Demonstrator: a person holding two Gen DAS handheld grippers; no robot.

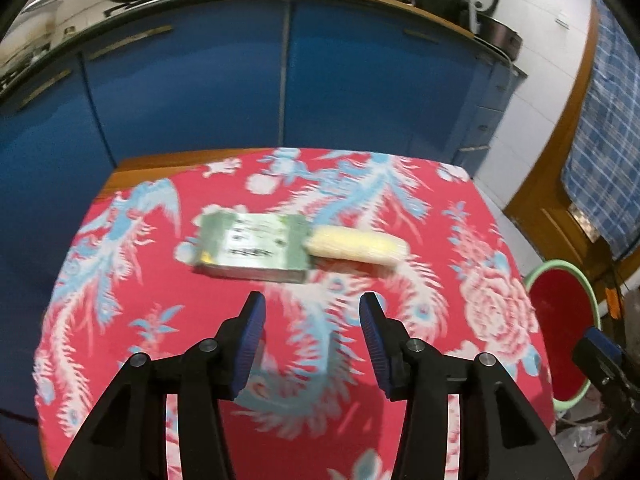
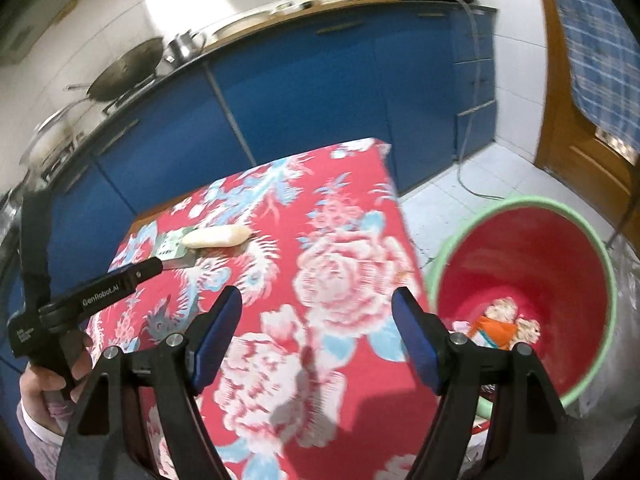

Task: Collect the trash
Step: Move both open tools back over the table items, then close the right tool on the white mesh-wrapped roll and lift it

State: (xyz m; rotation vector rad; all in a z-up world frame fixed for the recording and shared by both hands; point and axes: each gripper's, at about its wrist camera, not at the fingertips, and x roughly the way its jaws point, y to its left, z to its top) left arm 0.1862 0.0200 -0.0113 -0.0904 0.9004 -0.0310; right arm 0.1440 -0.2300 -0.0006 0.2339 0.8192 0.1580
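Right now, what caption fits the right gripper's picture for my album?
Open right hand-held gripper above the flowery table, beside a red bucket holding trash.

1. Tablecloth [image 1: 400,240]: printed cloth, matt, red with floral pattern
2. Green box [image 1: 250,246]: looks like printed cardboard, slight sheen
3. Pale roll [image 1: 358,249]: finish too blurred to tell
4. Bucket [image 2: 520,240]: smooth, glossy plastic
5. Cabinet doors [image 1: 360,88]: glossy blue
6. Gripper pads [image 1: 250,344]: ribbed blue, on matt black plastic arms
7. Wok [image 2: 128,72]: dark metal
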